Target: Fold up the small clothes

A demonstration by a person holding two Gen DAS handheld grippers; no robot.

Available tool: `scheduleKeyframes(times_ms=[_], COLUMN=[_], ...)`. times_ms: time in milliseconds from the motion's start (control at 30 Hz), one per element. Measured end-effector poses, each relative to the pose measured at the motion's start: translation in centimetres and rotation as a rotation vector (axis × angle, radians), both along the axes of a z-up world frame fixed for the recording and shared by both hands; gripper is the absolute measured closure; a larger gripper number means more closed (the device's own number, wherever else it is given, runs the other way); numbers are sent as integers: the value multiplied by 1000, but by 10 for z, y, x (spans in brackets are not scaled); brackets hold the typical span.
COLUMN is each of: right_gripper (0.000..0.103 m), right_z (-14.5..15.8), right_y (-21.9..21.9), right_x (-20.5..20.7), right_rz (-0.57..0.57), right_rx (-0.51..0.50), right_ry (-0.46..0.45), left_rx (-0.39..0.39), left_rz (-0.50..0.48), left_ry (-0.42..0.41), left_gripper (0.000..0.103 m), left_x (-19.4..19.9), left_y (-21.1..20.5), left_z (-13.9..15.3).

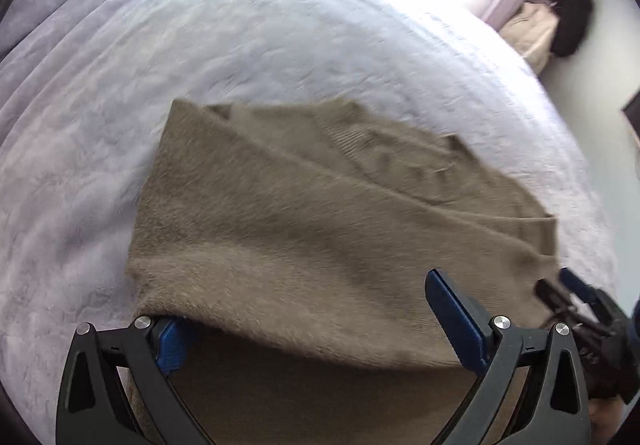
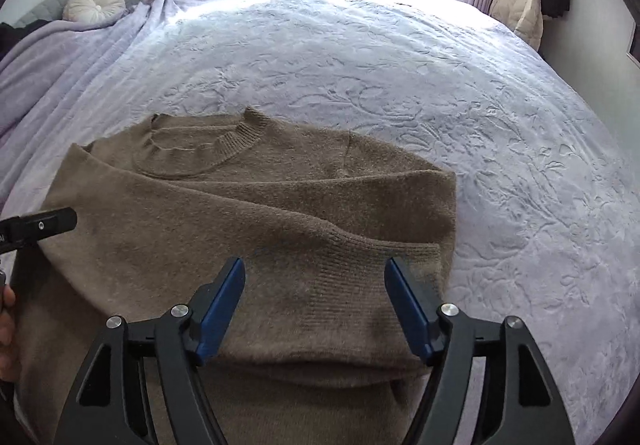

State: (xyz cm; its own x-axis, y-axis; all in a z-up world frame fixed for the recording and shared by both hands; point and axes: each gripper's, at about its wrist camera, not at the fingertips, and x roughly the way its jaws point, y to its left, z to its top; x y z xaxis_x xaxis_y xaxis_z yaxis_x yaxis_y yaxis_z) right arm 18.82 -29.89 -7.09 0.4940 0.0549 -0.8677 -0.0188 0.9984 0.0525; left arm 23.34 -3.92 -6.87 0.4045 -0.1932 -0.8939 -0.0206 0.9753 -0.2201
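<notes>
On the near part of the bed, the brown sweater lies partly folded, neck away from the cameras, ribbed collar facing up. Sleeves look folded in across the body; a ribbed cuff lies over the front near the right side. Fabric is fuzzy, thick, soft — it drapes rather than creases. The lower section appears doubled up toward the chest, leaving a rounded fold edge closest to both cameras.

Left gripper: jaws spread wide, nothing clamped. Its one blue finger is partly tucked under the fold edge, while the other sits above the knit (left view is motion-blurred, so contact is uncertain). Right gripper: jaws apart, hovering over the cuff region, holding nothing.

Risks, as judged from here:
- The tucked finger could snag fuzzy knit on withdrawal and drag the top layer, undoing the fold.
- Thick pile springs back — the fold may lift or slide without pressing.
- A pinch that catches only the top layer would skew the stack; the loose cuff could slip out sideways.
- The sweater lies close to the near bed edge, so a hard pull toward the person might slide it off.

Around it: pale embossed bedspread, a lilac blanket to the left, a round cushion at the head.
</notes>
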Motion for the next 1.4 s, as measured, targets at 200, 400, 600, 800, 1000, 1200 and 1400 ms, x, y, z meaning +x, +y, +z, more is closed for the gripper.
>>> scheduleKeyframes(times_ms=[200,400,600,800,1000,1200,1400], right_gripper=[27,28,27,27,23,23,23], right_z=[5,-15,-3,-15,-25,-2,-15], right_y=[16,25,38,46,37,34,51], right_x=[-14,-14,-17,-20,-58,-80,-102], right_rz=[-1,27,25,25,61,16,75], right_rx=[10,-36,-9,-63,-78,10,-61], right_ry=[5,84,64,101,120,48,97], left_rx=[-34,117,-11,338,322,134,212], left_rz=[-6,19,-18,-18,-50,-37,-76], left_ry=[32,24,-121,68,-12,-52,28], left_gripper=[1,1,1,0,0,0,0], left_x=[-16,-53,-36,-3,-54,-81,-118], left_y=[5,34,21,1,15,18,8], left_z=[8,13,45,-35,-31,-2,-32])
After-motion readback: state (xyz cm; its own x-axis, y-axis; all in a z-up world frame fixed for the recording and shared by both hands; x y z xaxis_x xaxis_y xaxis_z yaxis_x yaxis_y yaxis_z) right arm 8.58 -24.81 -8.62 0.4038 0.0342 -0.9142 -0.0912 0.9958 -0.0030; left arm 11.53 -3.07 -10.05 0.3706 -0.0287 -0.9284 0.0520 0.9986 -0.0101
